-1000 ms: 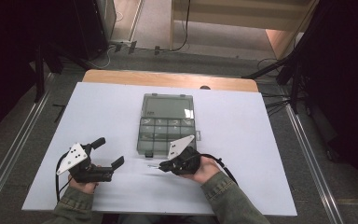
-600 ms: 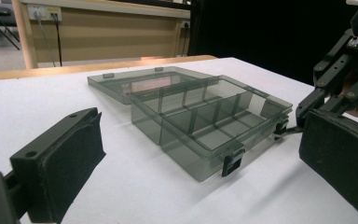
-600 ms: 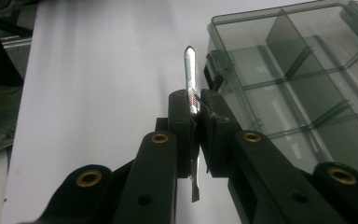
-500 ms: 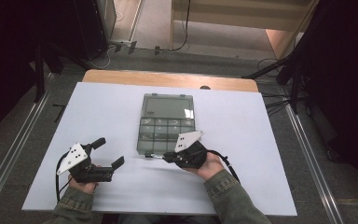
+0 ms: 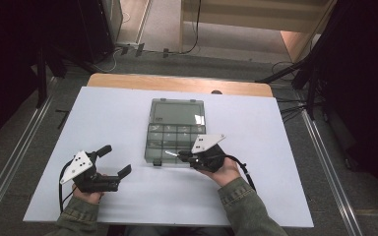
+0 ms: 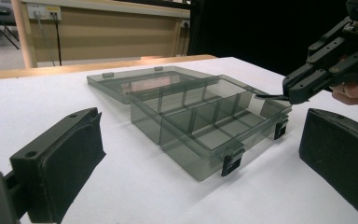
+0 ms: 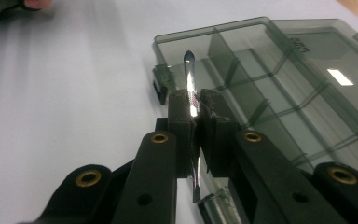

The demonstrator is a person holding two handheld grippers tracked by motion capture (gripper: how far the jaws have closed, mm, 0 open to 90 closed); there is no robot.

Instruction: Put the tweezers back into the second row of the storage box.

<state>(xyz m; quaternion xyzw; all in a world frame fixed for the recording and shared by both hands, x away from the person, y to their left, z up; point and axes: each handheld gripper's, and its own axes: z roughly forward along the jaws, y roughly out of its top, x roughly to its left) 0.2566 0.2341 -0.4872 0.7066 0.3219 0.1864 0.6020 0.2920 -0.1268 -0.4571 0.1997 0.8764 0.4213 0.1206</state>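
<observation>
**Metal pin held over the open compartment box**

White table [image 5: 128, 113]; smoky open compartment box [image 5: 177, 132] at centre. Left gripper [image 5: 109, 164], jaws wide, rests near the front edge. Right gripper [image 5: 181, 156] clamps a slim metal pin [image 7: 190, 88] above the box's front edge.

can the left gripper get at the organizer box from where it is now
Probably yes. The left gripper sits on the white table with its jaws open, and bare table lies between it and the open organizer box. The right gripper, shut on a thin metal piece, hovers at the box's near right corner only.
</observation>
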